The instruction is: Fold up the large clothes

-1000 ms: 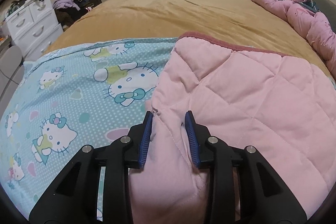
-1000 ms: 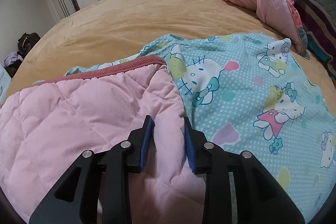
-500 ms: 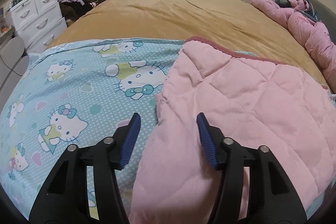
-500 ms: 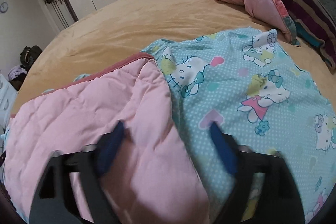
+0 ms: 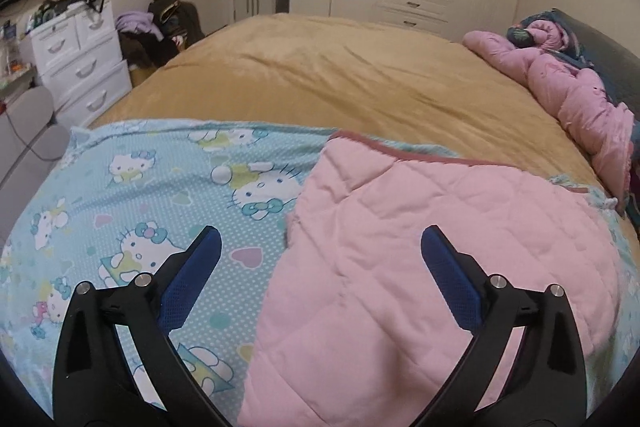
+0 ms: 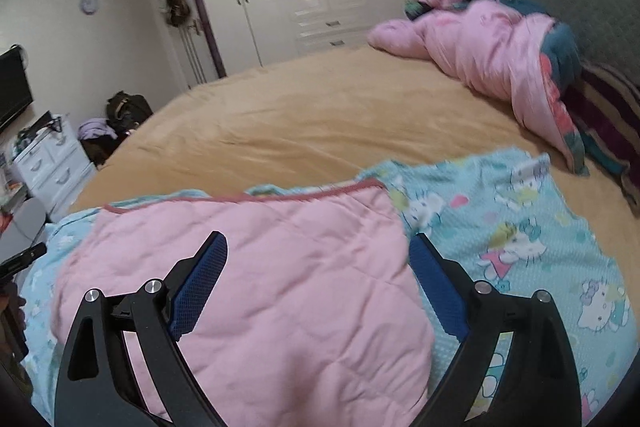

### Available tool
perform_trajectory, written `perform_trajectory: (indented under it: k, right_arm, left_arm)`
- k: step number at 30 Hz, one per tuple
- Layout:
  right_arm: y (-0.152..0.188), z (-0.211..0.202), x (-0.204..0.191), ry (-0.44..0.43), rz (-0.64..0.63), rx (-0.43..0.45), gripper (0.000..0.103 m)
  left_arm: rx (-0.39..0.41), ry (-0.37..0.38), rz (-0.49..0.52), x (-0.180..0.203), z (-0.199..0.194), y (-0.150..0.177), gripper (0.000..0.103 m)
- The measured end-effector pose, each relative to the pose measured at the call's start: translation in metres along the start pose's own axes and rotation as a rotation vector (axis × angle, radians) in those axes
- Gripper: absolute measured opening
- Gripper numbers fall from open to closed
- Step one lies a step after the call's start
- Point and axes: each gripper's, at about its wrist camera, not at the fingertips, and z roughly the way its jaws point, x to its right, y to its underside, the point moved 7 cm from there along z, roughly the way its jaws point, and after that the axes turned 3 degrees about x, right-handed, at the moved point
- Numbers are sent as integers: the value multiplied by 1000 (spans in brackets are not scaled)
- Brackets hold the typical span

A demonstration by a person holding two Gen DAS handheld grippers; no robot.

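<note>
Pink quilted garment (image 5: 420, 267) lies folded on the bed (image 5: 340, 79); left tongs (image 5: 320, 241) just opened wide, right tongs (image 6: 318, 247) gape too, both empty.

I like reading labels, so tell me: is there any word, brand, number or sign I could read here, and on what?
No readable text anywhere.
blue quilt: printed cartoon cats, hearts and dots, no words.
pink quilted side: plain stitching only.
wall clock: too small and blurred to read.
clutter on the white drawers: too small to read.
</note>
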Motion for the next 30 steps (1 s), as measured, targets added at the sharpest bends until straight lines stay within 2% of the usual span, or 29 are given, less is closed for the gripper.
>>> perform_trajectory:
  k: [3,10,19,24,30]
  right_arm:
    - [-5,-16,-12,-25,-15,31,99]
    - [-5,-38,-29,-84,-19,52,99]
    - [23,-52,-49,-108,-76,25,99]
    - [58,-40,-62,-107,-140,-47,99]
    - [101,-15,-82,-116,-192,-145,99]
  left_arm:
    - [22,12,25,12,-13,-2,94]
    - [54,54,65,37,-38,-2,94]
    - [45,110,136,76,-54,17,94]
    - [-12,144,196,105,-44,47,94]
    - [-109,141,247,133,-14,90,94]
